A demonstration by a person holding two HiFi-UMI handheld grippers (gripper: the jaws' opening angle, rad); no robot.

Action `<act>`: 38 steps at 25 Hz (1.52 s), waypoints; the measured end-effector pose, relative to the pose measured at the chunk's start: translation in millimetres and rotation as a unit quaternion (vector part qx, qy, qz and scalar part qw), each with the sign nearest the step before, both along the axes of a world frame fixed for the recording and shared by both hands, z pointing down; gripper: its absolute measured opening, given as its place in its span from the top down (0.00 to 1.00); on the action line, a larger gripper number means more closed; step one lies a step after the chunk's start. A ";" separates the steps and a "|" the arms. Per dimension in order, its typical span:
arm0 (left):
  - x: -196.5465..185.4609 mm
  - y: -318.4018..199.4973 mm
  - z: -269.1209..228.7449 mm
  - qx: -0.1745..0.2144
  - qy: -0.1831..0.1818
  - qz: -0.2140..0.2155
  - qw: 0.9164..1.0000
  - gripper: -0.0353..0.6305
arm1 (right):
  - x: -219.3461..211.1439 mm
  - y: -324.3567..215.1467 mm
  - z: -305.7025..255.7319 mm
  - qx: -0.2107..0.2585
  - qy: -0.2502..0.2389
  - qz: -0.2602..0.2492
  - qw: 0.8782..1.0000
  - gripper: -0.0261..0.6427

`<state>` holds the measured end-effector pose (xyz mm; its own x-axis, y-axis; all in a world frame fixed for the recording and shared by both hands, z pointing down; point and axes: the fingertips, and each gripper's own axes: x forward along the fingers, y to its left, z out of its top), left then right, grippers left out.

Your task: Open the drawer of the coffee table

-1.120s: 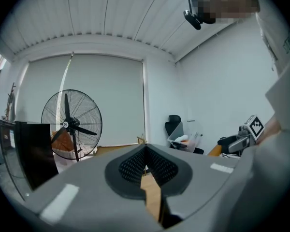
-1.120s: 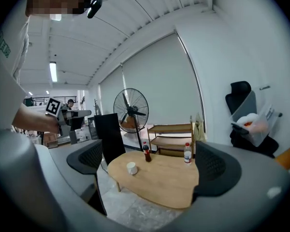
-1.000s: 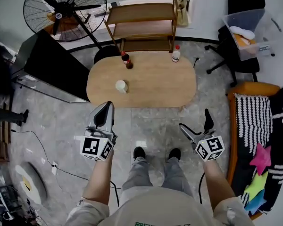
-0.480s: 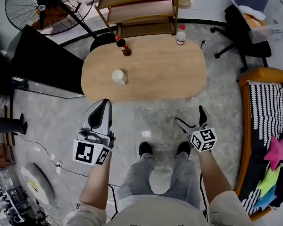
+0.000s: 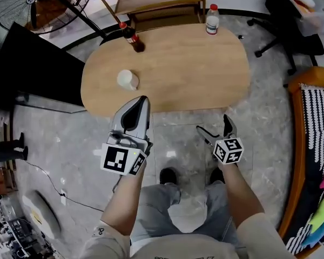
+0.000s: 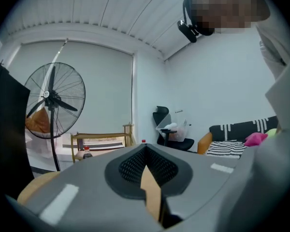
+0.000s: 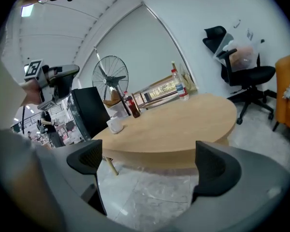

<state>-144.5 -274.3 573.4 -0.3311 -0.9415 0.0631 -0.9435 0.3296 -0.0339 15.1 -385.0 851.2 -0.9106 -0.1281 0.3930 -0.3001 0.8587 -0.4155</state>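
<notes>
The oval wooden coffee table stands just ahead of me; in the right gripper view the coffee table shows its near front edge, and no drawer front can be made out. My left gripper is shut with nothing in it, its tip over the table's near edge. In its own view the left gripper has its jaws pressed together. My right gripper is open above the floor, a little short of the table, and the right gripper frames the table's front edge between its jaws.
On the table stand a white cup, a dark bottle and a clear bottle. A black cabinet is at the left, a wooden shelf behind, an office chair and a striped sofa at the right.
I have stepped closer to the table. Both grippers moved forward; the left one now reaches the table's near edge. Neither gripper's state changed.
</notes>
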 end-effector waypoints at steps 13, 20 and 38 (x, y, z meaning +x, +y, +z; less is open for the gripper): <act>-9.2 -41.5 127.1 -0.001 -0.023 0.027 0.999 0.95 | -44.2 -28.4 151.1 -0.152 -0.135 0.068 0.977 0.08; -22.9 -44.7 160.4 -0.008 -0.031 0.011 0.999 0.95 | -53.5 -54.6 179.2 -0.184 -0.198 0.079 0.960 0.11; -45.3 -23.6 177.4 -0.016 -0.039 -0.024 0.999 0.95 | -67.8 -64.0 162.4 -0.225 -0.297 0.050 0.927 0.28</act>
